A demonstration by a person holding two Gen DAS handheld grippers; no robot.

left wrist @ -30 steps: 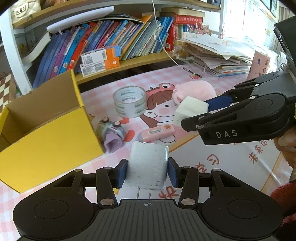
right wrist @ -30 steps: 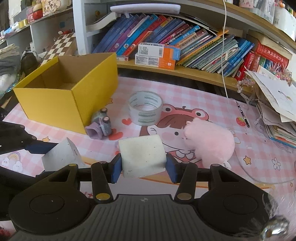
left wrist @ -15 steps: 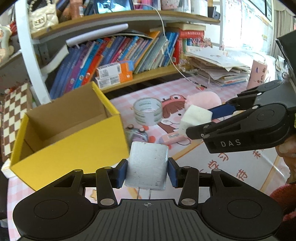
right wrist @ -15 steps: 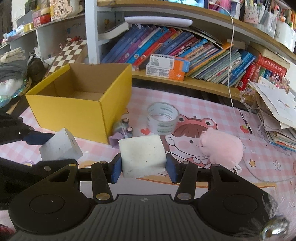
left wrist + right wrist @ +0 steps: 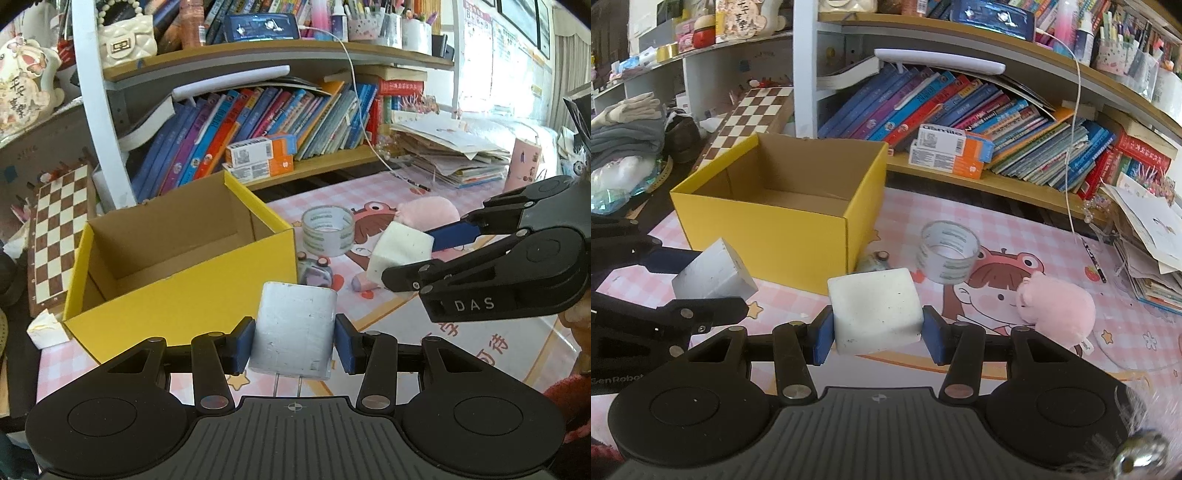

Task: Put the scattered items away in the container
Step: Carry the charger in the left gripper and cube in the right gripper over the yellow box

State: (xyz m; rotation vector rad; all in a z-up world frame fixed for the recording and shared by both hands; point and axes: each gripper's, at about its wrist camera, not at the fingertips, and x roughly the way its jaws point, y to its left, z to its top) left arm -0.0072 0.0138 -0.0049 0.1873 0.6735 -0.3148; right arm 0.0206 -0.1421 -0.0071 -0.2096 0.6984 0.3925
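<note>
The yellow cardboard box [image 5: 764,225] stands open-topped on the pink mat, its brown inside bare. A grey rectangular block [image 5: 293,328] hangs clamped and lifted just in front of the box; a white foam cube [image 5: 877,310] is likewise held aloft. On the mat lie a clear tape roll [image 5: 947,251], a pink plush [image 5: 1056,310] and a small purple-grey toy [image 5: 316,271] — the toy against the box's corner.
</note>
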